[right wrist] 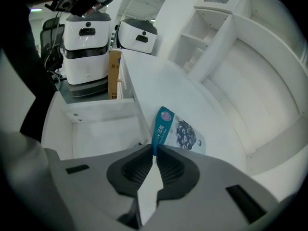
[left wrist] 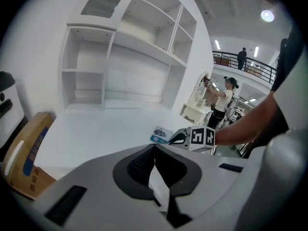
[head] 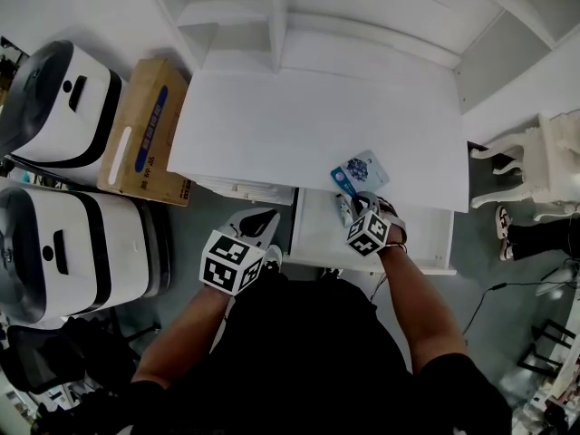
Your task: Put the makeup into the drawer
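Note:
The makeup is a flat sachet [head: 363, 169] with a teal strip and a dark fruit print, lying at the front edge of the white desk [head: 308, 125]. My right gripper [head: 350, 198] is shut on the sachet's teal near edge; in the right gripper view the sachet [right wrist: 181, 134] sticks out from the pinched jaws [right wrist: 154, 151]. Just below the desk edge the white drawer [head: 319, 236] stands pulled out, its bare floor [right wrist: 96, 129] left of the sachet. My left gripper [head: 263, 221] hangs left of the drawer, shut with nothing in it [left wrist: 155, 148]. From there the sachet [left wrist: 161, 134] and right gripper [left wrist: 179, 138] show ahead.
Two white machines [head: 63, 107] [head: 77, 243] and a cardboard box [head: 145, 130] stand left of the desk. White shelves [head: 263, 7] rise at its back. A white carved stool [head: 544, 157] and a person's legs [head: 530, 234] are at the right.

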`<control>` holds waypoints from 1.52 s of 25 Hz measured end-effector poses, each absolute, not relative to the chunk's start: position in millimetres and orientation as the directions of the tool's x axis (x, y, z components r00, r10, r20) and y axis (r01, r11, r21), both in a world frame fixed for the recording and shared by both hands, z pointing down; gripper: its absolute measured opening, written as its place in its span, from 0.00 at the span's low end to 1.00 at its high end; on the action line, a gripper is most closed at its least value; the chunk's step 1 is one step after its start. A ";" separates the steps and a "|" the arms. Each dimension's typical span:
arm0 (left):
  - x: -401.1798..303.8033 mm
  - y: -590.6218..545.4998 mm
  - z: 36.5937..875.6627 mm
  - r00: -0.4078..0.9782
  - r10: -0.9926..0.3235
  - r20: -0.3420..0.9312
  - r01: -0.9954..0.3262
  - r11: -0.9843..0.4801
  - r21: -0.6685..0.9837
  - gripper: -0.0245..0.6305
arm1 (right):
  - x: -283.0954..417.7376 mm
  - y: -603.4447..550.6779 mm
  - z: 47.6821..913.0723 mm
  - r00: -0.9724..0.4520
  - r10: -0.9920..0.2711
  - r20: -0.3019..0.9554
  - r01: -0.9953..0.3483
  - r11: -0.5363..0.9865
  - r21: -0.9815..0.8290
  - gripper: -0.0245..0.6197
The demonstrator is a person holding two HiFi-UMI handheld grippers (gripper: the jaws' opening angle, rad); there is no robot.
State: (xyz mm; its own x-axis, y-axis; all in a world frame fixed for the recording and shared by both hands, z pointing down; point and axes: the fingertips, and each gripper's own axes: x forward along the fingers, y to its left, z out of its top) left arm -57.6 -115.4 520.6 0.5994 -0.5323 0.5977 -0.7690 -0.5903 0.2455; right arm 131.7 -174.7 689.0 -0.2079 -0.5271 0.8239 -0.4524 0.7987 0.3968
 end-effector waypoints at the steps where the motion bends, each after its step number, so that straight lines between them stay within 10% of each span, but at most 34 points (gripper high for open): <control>1: -57.3 -116.4 519.6 0.601 -0.534 0.595 -0.768 -0.592 0.245 0.05 | 132.1 -173.9 685.5 -0.217 -0.527 0.821 -0.476 0.792 0.383 0.11; 17: -48.2 -121.8 521.0 0.628 -0.509 0.589 -0.740 -0.625 0.249 0.05 | 142.5 -157.5 550.9 -0.402 -0.672 0.622 -0.837 0.545 0.048 0.10; 38: -31.7 -109.6 524.1 0.654 -0.462 0.599 -0.702 -0.665 0.254 0.05 | 101.0 -97.1 690.9 -0.564 -0.309 0.766 -0.773 0.524 -0.358 0.10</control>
State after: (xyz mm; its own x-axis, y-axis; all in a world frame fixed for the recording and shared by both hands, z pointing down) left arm -31.7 -109.6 524.1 0.6541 -0.4619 0.5990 -0.7024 -0.6648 0.2544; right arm 101.0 -97.1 690.9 -0.5643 -0.3088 0.7656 -0.7728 0.5237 -0.3584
